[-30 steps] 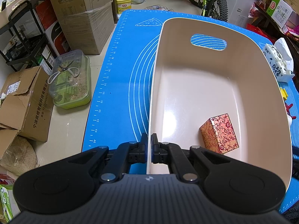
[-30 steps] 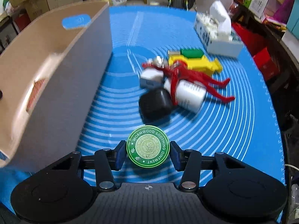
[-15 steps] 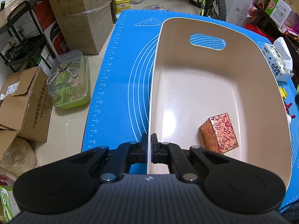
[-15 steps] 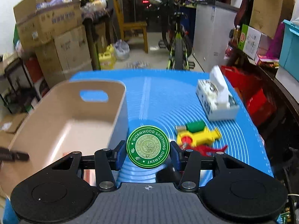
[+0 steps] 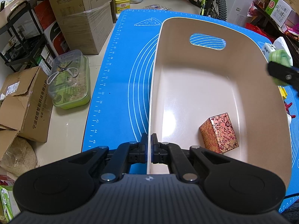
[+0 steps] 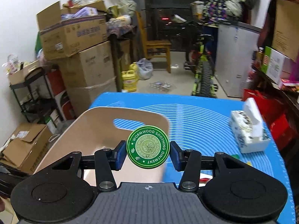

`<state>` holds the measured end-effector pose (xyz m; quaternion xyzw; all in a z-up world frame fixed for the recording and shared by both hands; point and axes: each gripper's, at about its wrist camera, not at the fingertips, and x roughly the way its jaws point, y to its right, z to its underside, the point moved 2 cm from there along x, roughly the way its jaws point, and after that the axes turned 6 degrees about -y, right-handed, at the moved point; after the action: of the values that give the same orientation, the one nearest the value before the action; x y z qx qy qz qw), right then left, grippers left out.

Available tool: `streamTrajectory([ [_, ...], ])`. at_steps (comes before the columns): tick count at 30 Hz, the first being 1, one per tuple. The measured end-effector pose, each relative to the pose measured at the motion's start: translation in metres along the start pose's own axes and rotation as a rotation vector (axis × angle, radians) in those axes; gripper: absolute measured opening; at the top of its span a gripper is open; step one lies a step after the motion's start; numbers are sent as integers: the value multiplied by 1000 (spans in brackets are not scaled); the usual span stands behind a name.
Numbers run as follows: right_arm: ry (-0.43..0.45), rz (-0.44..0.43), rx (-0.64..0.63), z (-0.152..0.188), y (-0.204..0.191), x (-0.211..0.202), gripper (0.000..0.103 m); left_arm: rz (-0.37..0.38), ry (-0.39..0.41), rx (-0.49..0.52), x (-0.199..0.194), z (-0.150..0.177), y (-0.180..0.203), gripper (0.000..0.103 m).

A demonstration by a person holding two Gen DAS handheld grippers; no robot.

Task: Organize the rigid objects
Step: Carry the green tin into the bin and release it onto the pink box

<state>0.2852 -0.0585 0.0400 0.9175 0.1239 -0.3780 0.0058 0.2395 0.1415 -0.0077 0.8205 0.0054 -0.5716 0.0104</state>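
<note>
Change, right gripper (image 6: 148, 154): it has risen off the blue mat (image 6: 201, 119); a second ago it was low beside the toy pile, now it looks out over the bin's far rim and into the room.
Change, left view: the right gripper with the tin now shows at the right edge, blurred, above the bin's right wall; earlier it was out of sight there.
Change, left gripper (image 5: 149, 147): unmoved, jaws pinched tight on the near wall of the beige bin (image 5: 243, 59).
Right jaws: partly spread, pads pressing both sides of the green round tin (image 6: 148, 149).
Tin lid: "WORMWOOD SOOTHING OINTMENT"; inner ring partly legible, "GENTLE AND CALMING".
Bin contents: red floral box (image 5: 219, 133) on the floor, near right corner.
Table: tissue box (image 6: 247, 128) at right on the mat.
Mat edge: ruler numbers, pizza-slice drawing.
</note>
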Motion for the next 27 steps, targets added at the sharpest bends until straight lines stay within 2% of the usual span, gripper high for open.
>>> streamTrajectory([
  [14,-181,-59,-149,19,-60,43,55,-2,1,5,1,1,1,5],
  [22,-323,-52,-181,32,-69,64,55,-3,1,5,1,1,1,5],
  [26,-330,-54,-186,36,-69,64,55,-4,1,6,2,1,2,5],
  [27,-329,-51,-182,37,-68,63,58,-3,1,5,2,1,1,5],
])
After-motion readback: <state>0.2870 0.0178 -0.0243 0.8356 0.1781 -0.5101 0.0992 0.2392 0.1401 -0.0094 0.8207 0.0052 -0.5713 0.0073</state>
